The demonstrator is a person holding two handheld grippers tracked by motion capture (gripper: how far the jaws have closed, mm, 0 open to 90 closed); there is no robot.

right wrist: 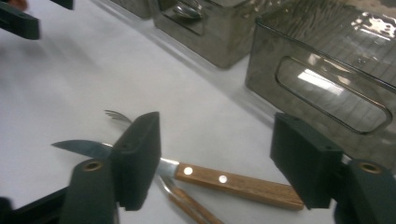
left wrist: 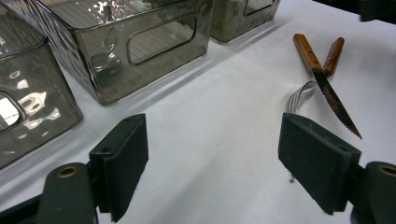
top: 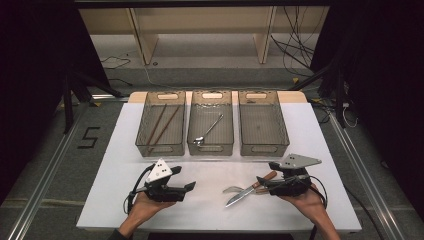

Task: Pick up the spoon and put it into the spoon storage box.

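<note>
A steak knife (top: 245, 192) with a wooden handle lies on the white table (top: 115, 200), crossed over a wooden-handled fork (top: 230, 190). My right gripper (top: 262, 181) is low over the knife's handle. In the right gripper view the jaws of that gripper (right wrist: 215, 135) stand apart on either side of the knife (right wrist: 238, 184), with the fork's tines (right wrist: 116, 116) behind the left jaw; the pads do not press on it. My left gripper (top: 189, 187) rests open at the front left, with nothing between its jaws (left wrist: 210, 154). It faces the knife (left wrist: 327, 88) and the fork (left wrist: 299, 95).
Three smoky clear bins stand in a row at the back of the table. The left bin (top: 142, 120) holds chopsticks (top: 162, 125), the middle bin (top: 192, 125) holds a spoon (top: 207, 131), and nothing shows in the right bin (top: 285, 125). Bare table lies between the grippers.
</note>
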